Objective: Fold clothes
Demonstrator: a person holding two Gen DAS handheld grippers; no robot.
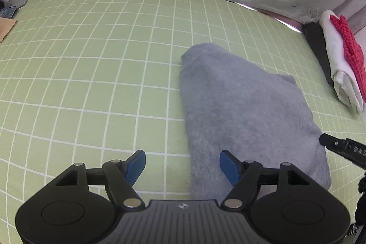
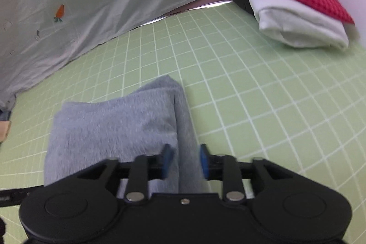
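The grey garment point(image 1: 247, 111) lay folded into a thick bundle on the green gridded worktop point(image 1: 91, 84), directly ahead of the right tongs point(image 2: 184, 160) and ahead and to the right of the left tongs point(image 1: 183, 167). The right tongs straddled the bundle's near right-hand fold, their blue pads point(image 2: 168, 160) standing a little off the cloth on either side, so they looked part-open and not yet clamped on it, though blur made contact hard to rule out. The left tongs were spread wide and held nothing, one pad over bare mat and the other over the garment's near left edge. Farther off, ahead and to the right of both tongs, a stack of folded clothes point(image 2: 295, 8) sat with a red knit piece on top of a white one, and a large pale grey sheet point(image 2: 103, 4) draped along the far edge of the worktop. The bundle appeared close to finished. The risk from here was that a grip on only the top layer would peel the fold open when lifted, or that a one-sided pull would drag the soft bundle askew across the mat.
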